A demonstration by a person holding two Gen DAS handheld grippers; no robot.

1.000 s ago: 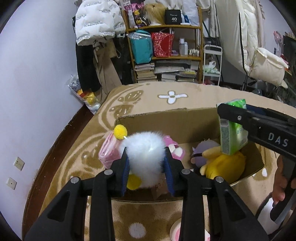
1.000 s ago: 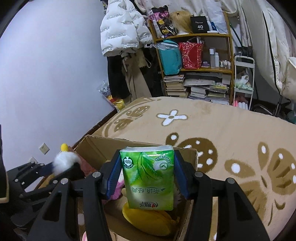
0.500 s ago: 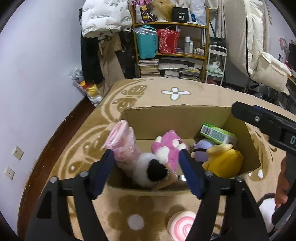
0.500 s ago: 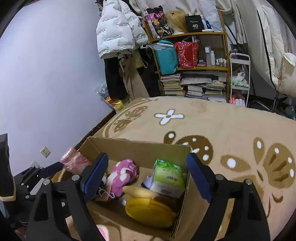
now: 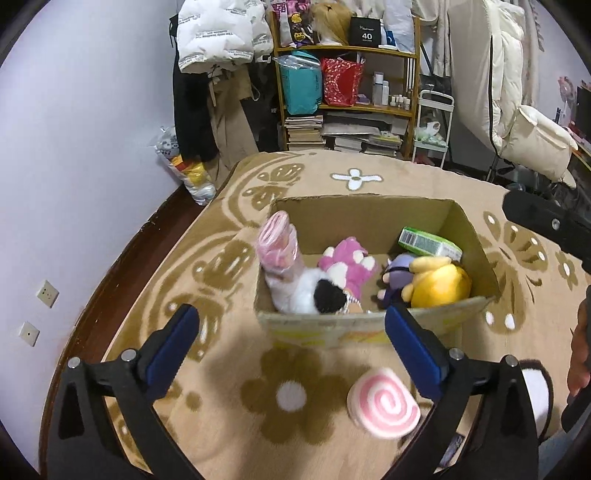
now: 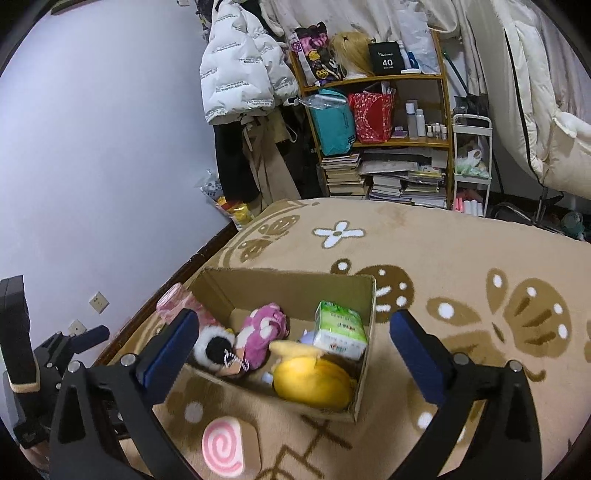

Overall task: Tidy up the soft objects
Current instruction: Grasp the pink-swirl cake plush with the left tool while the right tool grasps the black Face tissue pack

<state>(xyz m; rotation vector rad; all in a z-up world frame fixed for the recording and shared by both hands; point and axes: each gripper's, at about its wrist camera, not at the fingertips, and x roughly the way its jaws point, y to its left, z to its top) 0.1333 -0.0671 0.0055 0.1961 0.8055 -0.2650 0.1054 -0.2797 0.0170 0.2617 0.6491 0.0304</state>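
A cardboard box [image 5: 365, 214] [image 6: 288, 284] sits on the patterned blanket. Inside lie a white fluffy toy [image 5: 306, 291] [image 6: 210, 345], a pink plush [image 5: 347, 262] [image 6: 264, 332], a yellow plush [image 5: 439, 284] [image 6: 314, 380], a green tissue pack [image 5: 428, 242] [image 6: 340, 328] and a pink wrapped bundle [image 5: 277, 240] [image 6: 173, 306] leaning over the left wall. A pink swirl roll cushion [image 5: 382, 404] [image 6: 223, 446] lies on the blanket in front of the box. My left gripper [image 5: 290, 349] is open and empty, held back above the box's near edge. My right gripper [image 6: 293, 350] is open and empty above the box.
The brown flower blanket [image 5: 295, 398] covers the bed. A purple wall [image 5: 74, 147] runs along the left. A shelf [image 5: 347, 96] with bags, books and bottles stands behind, with hanging coats [image 5: 218, 33] and a white duvet [image 5: 528, 125] at right.
Both grippers opened: the white fluffy toy and the green tissue pack dropped into the box. Both grippers then pulled back and up from the box.
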